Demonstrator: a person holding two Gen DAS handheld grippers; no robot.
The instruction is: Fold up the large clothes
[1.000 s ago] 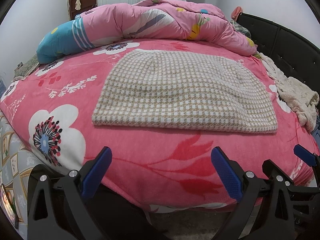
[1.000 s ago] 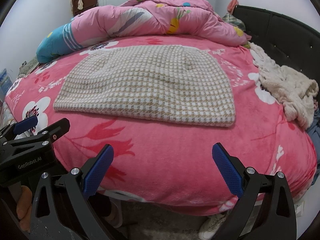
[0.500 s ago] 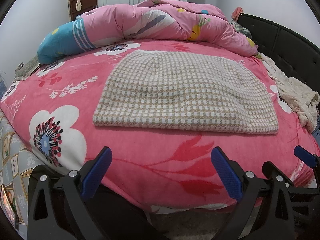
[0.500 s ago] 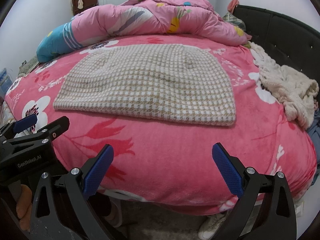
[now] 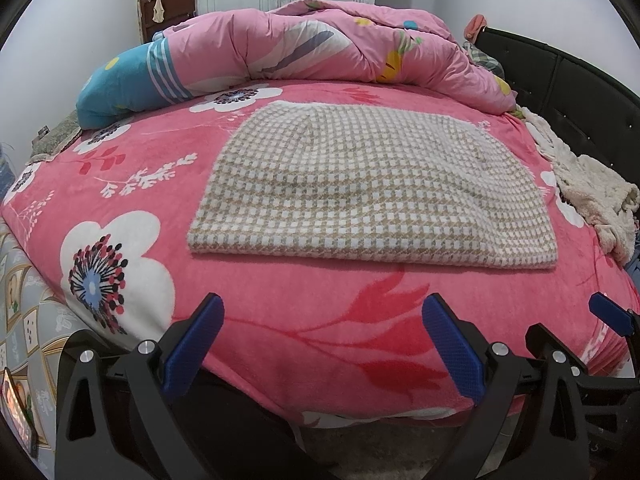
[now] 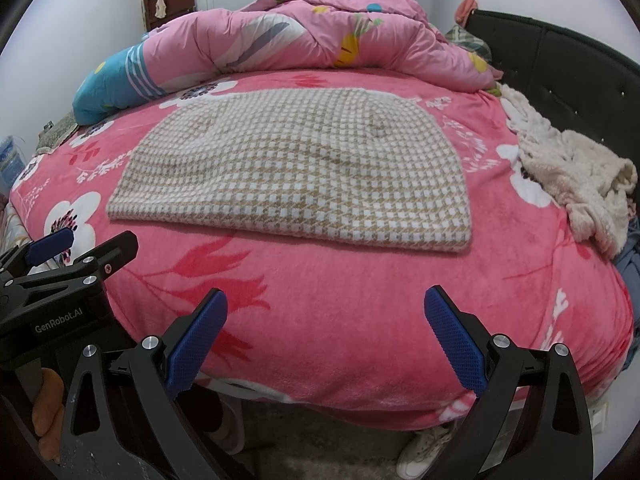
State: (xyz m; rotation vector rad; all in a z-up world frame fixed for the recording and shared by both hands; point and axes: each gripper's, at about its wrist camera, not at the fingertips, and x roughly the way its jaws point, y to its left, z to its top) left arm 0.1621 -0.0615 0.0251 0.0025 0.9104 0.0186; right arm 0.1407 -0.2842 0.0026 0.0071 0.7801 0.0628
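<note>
Through the left wrist view, the left claw (image 5: 320, 344) is hanging wide apart and empty at the near edge of the bed (image 5: 280, 308), touching nothing. The checked garment (image 5: 372, 188) is lying flat in a squared-off, doubled-looking shape on the pink floral blanket, well beyond the fingertips. Compared with a second ago it is sitting a touch lower in this view and nothing on it is shifting, so the claw seems to be drifting only slightly. The right claw's tip (image 5: 612, 316) is showing at the right edge.

Through the right wrist view, the right claw (image 6: 326, 340) is likewise gaping wide and holding nothing, short of the checked garment (image 6: 296, 172), whose near hem is running just past the blue pads (image 6: 454, 340). The left claw (image 6: 52, 240) is showing alongside, apparently level with it. The picture is barely differing from a second ago. A cream fleece (image 6: 576, 176) is bunching near the headboard. Judging from this, one fold looks finished and both claws are pausing before the next grasp.
</note>
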